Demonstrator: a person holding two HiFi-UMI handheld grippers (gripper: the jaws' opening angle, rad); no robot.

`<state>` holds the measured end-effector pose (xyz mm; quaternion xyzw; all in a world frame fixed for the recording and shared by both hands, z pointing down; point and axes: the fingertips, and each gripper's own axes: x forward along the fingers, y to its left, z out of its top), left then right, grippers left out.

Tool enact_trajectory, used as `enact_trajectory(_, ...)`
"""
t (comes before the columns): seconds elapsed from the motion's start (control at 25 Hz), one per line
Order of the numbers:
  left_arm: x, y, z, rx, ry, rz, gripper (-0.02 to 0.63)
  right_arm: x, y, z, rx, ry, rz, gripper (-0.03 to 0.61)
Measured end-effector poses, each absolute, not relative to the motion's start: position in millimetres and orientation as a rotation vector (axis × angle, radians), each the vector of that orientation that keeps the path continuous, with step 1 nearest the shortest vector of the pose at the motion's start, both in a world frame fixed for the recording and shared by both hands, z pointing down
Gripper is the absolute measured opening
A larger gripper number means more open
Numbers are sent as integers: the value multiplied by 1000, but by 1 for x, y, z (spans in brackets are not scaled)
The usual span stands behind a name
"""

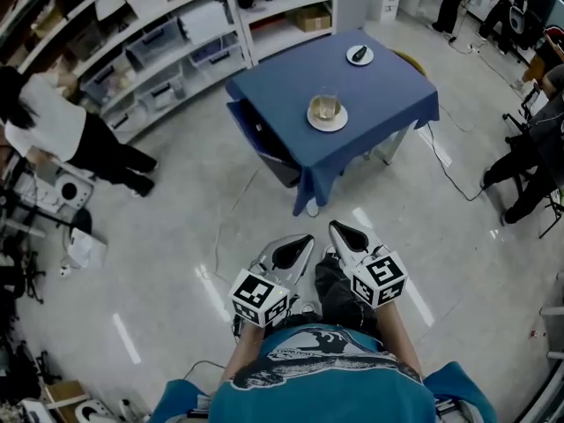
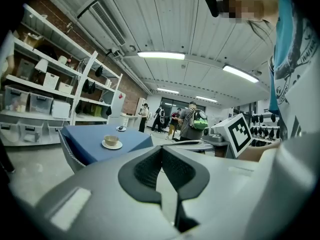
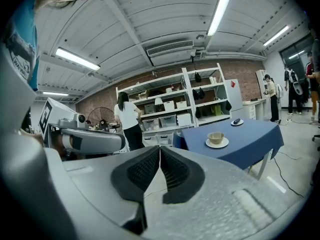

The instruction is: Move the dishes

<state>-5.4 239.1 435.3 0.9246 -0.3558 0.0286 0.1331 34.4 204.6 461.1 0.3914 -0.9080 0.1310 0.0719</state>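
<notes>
Both tools, left gripper (image 1: 293,248) & right gripper (image 1: 349,234), hang by the person's chest w/ jaws pressed together on nothing, well apart from the blue table (image 1: 388,86), so this reads as the approach step, no dish touched. The cup on saucer (image 1: 327,111) sits near the tabletop's near edge, the small plate (image 1: 359,55) by its far corner; next move prob. needs closing in & spreading jaws for the saucer rim. Only the head view shows the gap to the table; gripper views alone show the pads (image 3: 142,170) meeting.
</notes>
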Motion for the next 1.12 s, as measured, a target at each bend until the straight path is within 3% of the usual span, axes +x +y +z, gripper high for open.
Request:
enact_trajectory(0.6,31,55,411,2697,-1164,113,18,73,14,439,1102,-2817,370,18)
enact_trajectory(1.12,44,5,419,2627,-1236,167,15,88,-46,465,1047,-2789,437,51)
